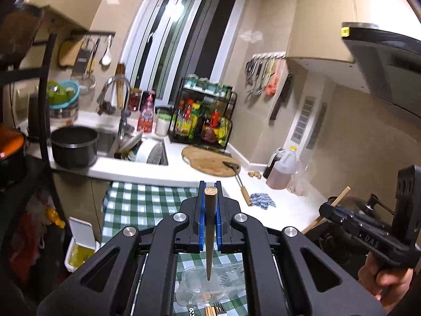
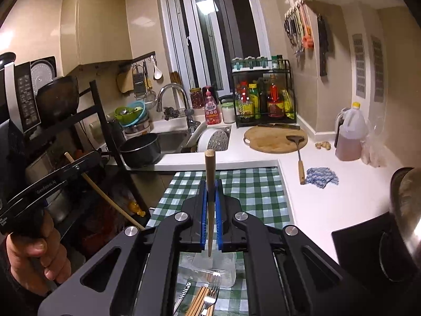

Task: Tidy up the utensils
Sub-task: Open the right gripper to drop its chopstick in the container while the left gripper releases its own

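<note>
My left gripper [image 1: 210, 188] is shut on a dark wooden chopstick [image 1: 210, 237], held upright with its thin tip pointing down. My right gripper [image 2: 210, 184] is shut on a lighter wooden chopstick [image 2: 209, 166], also upright. Both hang above a clear plastic tray [image 2: 226, 276] on the green checked cloth [image 2: 252, 192]. In front of the tray lie several chopsticks [image 2: 198, 302], a fork [image 2: 211, 296] and a patterned handle [image 2: 183, 293]. The left wrist view shows the right gripper [image 1: 327, 206] at the right. The right wrist view shows the left gripper [image 2: 89, 158] at the left, held by a hand [image 2: 34, 258].
A white counter [image 2: 310, 205] wraps around the cloth. On it are a round cutting board [image 2: 273, 138] with a spatula [image 2: 298, 152], a blue rag [image 2: 322, 176] and an oil jug [image 2: 351, 134]. A black pot [image 2: 140, 148] stands by the sink [image 2: 171, 139]. A black shelf rack [image 2: 102, 121] stands left.
</note>
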Tool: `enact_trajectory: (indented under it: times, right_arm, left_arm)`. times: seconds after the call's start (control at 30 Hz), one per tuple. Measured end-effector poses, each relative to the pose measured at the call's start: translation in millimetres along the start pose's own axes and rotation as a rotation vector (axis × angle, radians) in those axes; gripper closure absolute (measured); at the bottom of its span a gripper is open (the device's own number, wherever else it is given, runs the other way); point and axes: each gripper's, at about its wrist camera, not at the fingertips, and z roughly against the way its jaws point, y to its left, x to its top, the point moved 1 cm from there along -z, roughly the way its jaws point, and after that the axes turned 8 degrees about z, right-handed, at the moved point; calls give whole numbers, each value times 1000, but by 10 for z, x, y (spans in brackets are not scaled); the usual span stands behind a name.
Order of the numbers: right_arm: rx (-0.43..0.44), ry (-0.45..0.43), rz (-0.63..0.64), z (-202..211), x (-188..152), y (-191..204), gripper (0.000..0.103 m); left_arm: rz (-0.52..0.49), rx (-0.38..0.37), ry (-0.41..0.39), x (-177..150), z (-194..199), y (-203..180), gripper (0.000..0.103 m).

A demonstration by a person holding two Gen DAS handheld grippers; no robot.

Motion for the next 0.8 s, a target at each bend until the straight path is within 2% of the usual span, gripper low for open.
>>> enact_trajectory:
  times: [0.27,0.33,0.4,0.43,0.47,0.63,0.8]
  right_arm:
    - [-10,87,-37,-588,-541,-122,97]
    - [-22,119,-45,-693,-664,-139,92]
    - [-35,155,-46,-755,-731,-151,77]
    - [-40,167,-45,-765,-750,-158,58]
    - [-55,177,-38,-751,-749,-154,50]
    - [-106,159,-19,-535,-644,-172,50]
    - [-137,86,17,-17,-582,-101,49]
  left_arm:
    - [19,21,125,-495,-556,255,97]
    - [11,22,146,-584,-621,275,96]
    - [5,34,152,-620,-647,286,77]
    - [3,36,140,-606,-613,285,60]
    - [-2,40,120,-588,-556,271,57]
    - [-23,44,12,-341,-134,166,54]
    - [-48,46,-53,-310,360,48,54]
